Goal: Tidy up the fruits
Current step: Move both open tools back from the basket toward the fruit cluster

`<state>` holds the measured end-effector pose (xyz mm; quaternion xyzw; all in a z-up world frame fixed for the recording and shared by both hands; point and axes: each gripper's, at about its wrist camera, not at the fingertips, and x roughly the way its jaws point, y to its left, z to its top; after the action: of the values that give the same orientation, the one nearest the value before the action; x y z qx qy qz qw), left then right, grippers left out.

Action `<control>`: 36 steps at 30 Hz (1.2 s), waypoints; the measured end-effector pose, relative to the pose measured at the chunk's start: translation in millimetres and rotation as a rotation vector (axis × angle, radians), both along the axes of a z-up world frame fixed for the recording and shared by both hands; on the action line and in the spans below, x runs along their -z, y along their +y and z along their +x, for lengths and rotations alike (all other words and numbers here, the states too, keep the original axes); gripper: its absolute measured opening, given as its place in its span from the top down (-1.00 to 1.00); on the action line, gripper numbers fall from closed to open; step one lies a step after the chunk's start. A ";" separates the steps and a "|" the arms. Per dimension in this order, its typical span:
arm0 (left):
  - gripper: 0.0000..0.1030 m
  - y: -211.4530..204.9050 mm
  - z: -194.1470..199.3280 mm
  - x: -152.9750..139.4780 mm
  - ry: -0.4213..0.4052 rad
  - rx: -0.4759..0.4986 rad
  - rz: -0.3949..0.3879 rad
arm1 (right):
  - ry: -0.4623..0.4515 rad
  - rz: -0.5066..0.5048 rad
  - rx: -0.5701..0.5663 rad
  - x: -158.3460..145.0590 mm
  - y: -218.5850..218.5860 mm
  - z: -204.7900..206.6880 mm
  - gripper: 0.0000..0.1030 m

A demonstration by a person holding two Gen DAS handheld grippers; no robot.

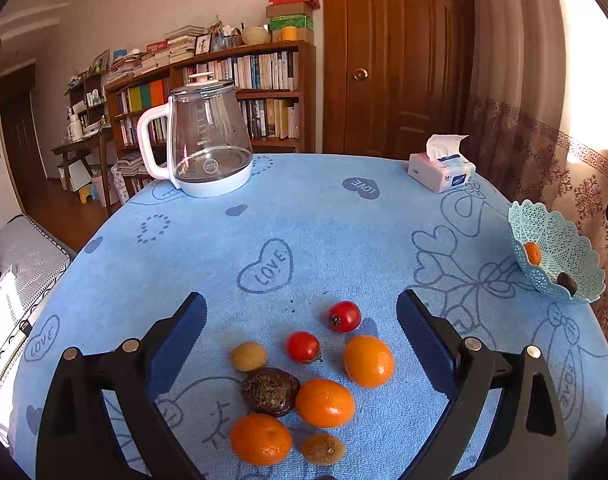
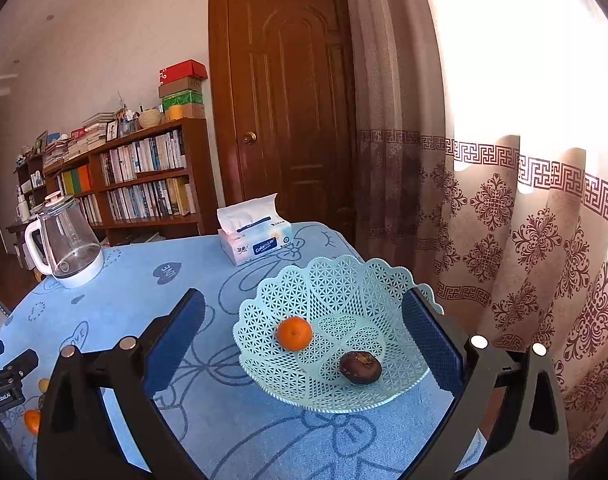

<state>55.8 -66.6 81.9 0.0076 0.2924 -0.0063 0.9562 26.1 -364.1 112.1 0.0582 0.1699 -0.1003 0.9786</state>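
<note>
Blue-clothed tabletop [image 1: 324,216]. Left tongs [image 1: 301,312] spread wide, holding nothing, above loose fruit: three oranges [image 1: 324,402], two tomatoes [image 1: 303,346]. Right tongs [image 2: 304,312] likewise wide, empty, flanking the lattice basket [image 2: 344,292], which contains one orange [image 2: 294,333] and one dark fruit [image 2: 360,367]. Farther: kettle [image 1: 207,140].

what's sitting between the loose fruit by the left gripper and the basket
Nothing visible: bare blue tablecloth runs from the fruit pile to the basket. The tissue box and kettle stand farther back. The open left gripper hovers over the pile.
</note>
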 end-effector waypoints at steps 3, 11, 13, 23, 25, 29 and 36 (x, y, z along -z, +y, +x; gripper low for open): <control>-0.84 6.1 -0.5 1.9 0.005 -0.011 0.000 | 0.008 -0.008 -0.012 2.2 4.0 1.2 -0.94; -0.84 14.0 -3.8 7.0 0.016 -0.028 0.010 | 0.026 -0.029 -0.036 6.8 14.5 5.2 -0.94; -0.84 17.2 -4.4 8.7 0.020 -0.036 0.011 | 0.028 -0.028 -0.043 7.9 15.9 6.3 -0.94; -0.84 37.6 -9.0 16.8 0.042 -0.074 0.017 | 0.019 -0.009 -0.166 11.7 31.8 6.2 -0.94; -0.84 40.3 -9.6 20.7 0.056 -0.075 0.017 | 0.032 -0.021 -0.185 14.3 38.5 7.0 -0.94; -0.84 43.7 -11.9 28.3 0.073 -0.073 0.028 | 0.062 -0.034 -0.232 20.7 50.8 9.8 -0.94; -0.84 49.7 -10.2 46.4 0.136 -0.069 0.019 | 0.106 -0.051 -0.292 29.6 63.5 14.7 -0.94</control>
<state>45.5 -16.8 35.5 0.0060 0.3571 0.0290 0.9336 40.8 -300.6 82.5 0.0024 0.2254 0.0356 0.9736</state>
